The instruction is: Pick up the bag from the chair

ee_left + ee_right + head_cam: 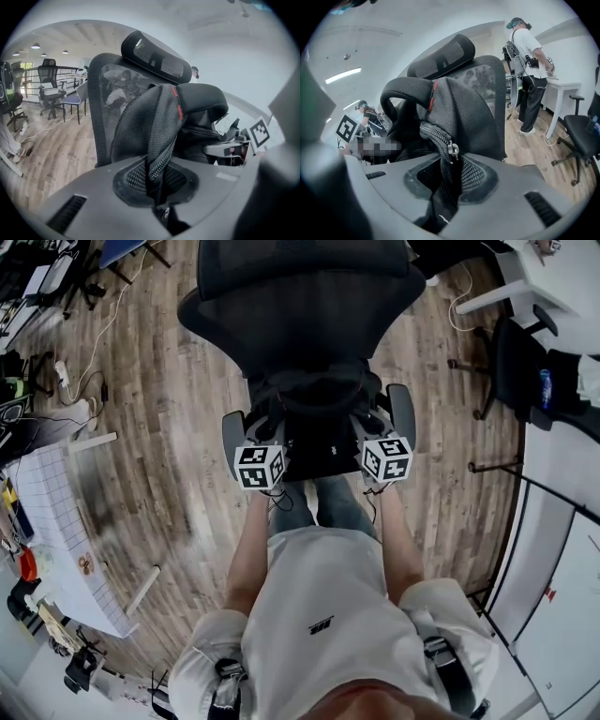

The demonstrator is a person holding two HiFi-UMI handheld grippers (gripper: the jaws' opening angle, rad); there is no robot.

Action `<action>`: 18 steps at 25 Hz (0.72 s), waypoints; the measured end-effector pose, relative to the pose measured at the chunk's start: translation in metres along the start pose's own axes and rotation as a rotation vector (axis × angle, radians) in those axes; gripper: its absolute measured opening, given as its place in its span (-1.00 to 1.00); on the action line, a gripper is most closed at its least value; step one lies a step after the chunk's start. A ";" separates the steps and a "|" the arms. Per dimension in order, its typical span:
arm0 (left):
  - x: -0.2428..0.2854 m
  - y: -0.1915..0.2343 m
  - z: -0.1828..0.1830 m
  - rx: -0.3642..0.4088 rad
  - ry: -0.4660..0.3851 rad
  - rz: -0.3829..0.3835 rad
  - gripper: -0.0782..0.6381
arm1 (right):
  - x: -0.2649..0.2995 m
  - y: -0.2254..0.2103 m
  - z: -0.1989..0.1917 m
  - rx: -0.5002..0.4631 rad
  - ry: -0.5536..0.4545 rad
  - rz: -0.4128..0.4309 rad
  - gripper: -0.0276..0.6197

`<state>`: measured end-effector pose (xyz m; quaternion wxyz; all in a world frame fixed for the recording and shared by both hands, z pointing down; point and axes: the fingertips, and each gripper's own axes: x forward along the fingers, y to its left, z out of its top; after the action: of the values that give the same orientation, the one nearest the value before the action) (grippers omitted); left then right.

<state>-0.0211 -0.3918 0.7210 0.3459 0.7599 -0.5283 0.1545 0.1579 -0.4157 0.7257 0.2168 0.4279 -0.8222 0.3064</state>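
Note:
A black backpack (319,413) sits on the seat of a black mesh office chair (300,306). My left gripper (270,432) is shut on the bag's left side; its own view shows mesh fabric and a strap (159,140) pinched between the jaws. On the bag's right side my right gripper (367,427) is shut too, with the zipper edge (440,140) and its metal pull (453,150) clamped in it. The bag's top handle (405,89) arches between the two grippers. The fingertips are hidden by fabric in both gripper views.
The chair's armrests (232,432) flank the grippers. A white desk (56,521) stands to the left and more white desks (562,474) to the right, with another black chair (511,362) nearby. A person (527,70) stands at a desk beyond the chair. Wood floor (169,465) surrounds it.

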 end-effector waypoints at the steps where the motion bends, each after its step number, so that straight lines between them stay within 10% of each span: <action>1: -0.001 -0.001 0.001 0.000 0.000 -0.006 -0.71 | -0.002 0.000 0.000 0.012 -0.002 0.003 -0.72; 18: -0.066 -0.025 0.042 0.115 -0.093 -0.127 -0.72 | -0.065 0.047 0.032 0.002 -0.105 0.011 -0.72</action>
<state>-0.0302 -0.3700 0.6422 0.2861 0.8168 -0.4847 0.1269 0.1501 -0.3798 0.6474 0.1712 0.4390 -0.8346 0.2854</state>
